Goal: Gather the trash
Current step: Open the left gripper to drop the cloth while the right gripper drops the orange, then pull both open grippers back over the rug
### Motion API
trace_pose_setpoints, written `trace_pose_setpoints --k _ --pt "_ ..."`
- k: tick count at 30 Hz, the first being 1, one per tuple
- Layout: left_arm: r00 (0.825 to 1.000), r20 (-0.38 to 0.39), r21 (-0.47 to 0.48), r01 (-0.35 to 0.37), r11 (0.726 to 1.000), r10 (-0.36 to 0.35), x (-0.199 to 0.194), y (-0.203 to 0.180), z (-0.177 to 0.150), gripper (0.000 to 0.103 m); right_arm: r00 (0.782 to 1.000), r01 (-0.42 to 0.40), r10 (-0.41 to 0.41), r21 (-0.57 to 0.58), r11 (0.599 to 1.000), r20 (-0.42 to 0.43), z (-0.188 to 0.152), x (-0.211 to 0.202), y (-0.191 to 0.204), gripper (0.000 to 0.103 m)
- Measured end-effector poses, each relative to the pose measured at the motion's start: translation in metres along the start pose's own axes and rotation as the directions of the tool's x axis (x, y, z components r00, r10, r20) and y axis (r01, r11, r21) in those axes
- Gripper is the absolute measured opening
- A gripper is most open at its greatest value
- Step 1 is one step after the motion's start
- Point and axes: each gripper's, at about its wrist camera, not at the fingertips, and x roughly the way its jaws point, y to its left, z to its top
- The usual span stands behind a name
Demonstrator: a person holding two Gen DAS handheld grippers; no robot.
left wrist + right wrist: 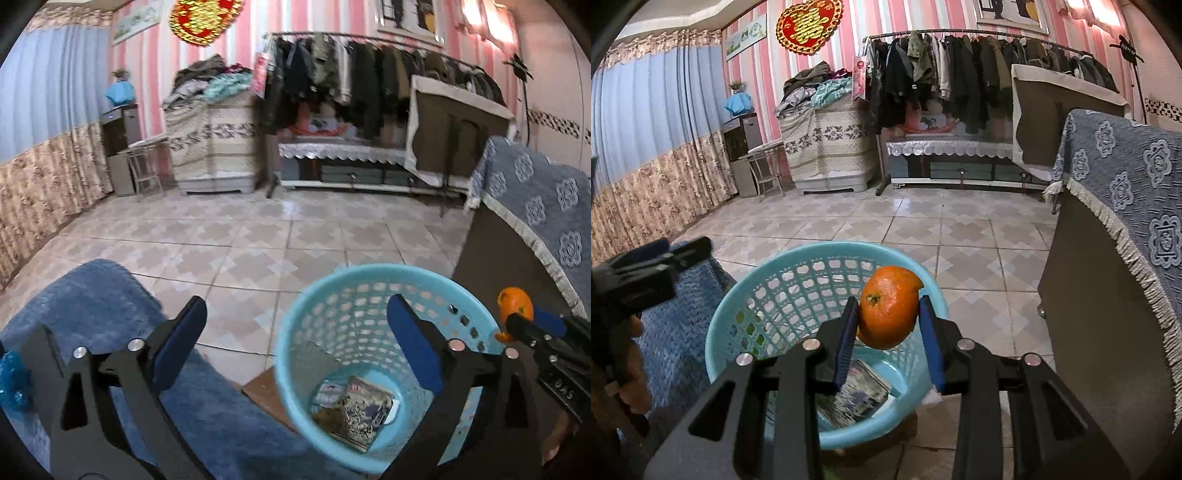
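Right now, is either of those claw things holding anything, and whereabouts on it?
The right gripper pinches an orange peel by its two sides, above the blue basket. The left gripper is open, empty.

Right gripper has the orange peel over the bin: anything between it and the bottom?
Nothing visible blocks it. The orange peel, pinched in the right gripper, hangs over the open blue basket; only wrappers lie at the bottom.

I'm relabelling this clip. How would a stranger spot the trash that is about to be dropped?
Find the light blue plastic lattice basket on the tiled floor. Above its rim the right tool grips a round orange peel; the flat printed packets lie at the bottom.
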Motion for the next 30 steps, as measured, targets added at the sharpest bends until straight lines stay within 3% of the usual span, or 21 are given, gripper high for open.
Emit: trace_pose_setpoints --k 11,12,13,15,17,19,22,30 --pt "0.993 0.028 -0.035 -0.112 0.993 0.113 -0.027 0.041 0.002 0.097 1.000 0.000 -0.001 -0.043 0.999 -0.017 0.004 0.032 0.043 0.038" --pt "0.992 0.033 -0.032 -0.124 0.992 0.125 -0.031 0.044 0.002 0.097 1.000 0.002 -0.003 -0.047 0.999 -0.020 0.004 0.033 0.046 0.044" --pt "0.990 0.040 -0.028 -0.132 0.991 0.133 -0.037 0.046 0.002 0.098 1.000 0.009 -0.010 -0.050 0.999 -0.017 0.005 0.033 0.048 0.058" --pt "0.988 0.047 -0.032 -0.148 0.988 0.149 -0.046 0.051 0.003 0.098 1.000 0.018 -0.018 -0.060 0.998 -0.001 0.006 0.029 0.054 0.074" --pt "0.987 0.051 -0.055 -0.149 0.987 0.152 -0.057 0.059 0.003 0.098 1.000 0.028 -0.027 -0.066 0.997 0.008 0.008 0.025 0.057 0.077" --pt "0.986 0.049 -0.076 -0.153 0.985 0.157 -0.070 0.068 0.003 0.098 1.000 0.015 -0.015 -0.058 0.998 0.014 0.013 0.018 0.058 0.088" --pt "0.982 0.061 -0.093 -0.175 0.980 0.181 -0.093 0.081 -0.001 0.098 0.999 0.011 -0.009 -0.054 0.998 0.032 0.016 0.004 0.060 0.094" --pt "0.964 0.058 -0.150 -0.248 0.957 0.259 -0.156 0.122 -0.019 0.098 0.997 -0.025 0.034 -0.112 0.993 0.076 0.017 -0.045 0.093 0.095"
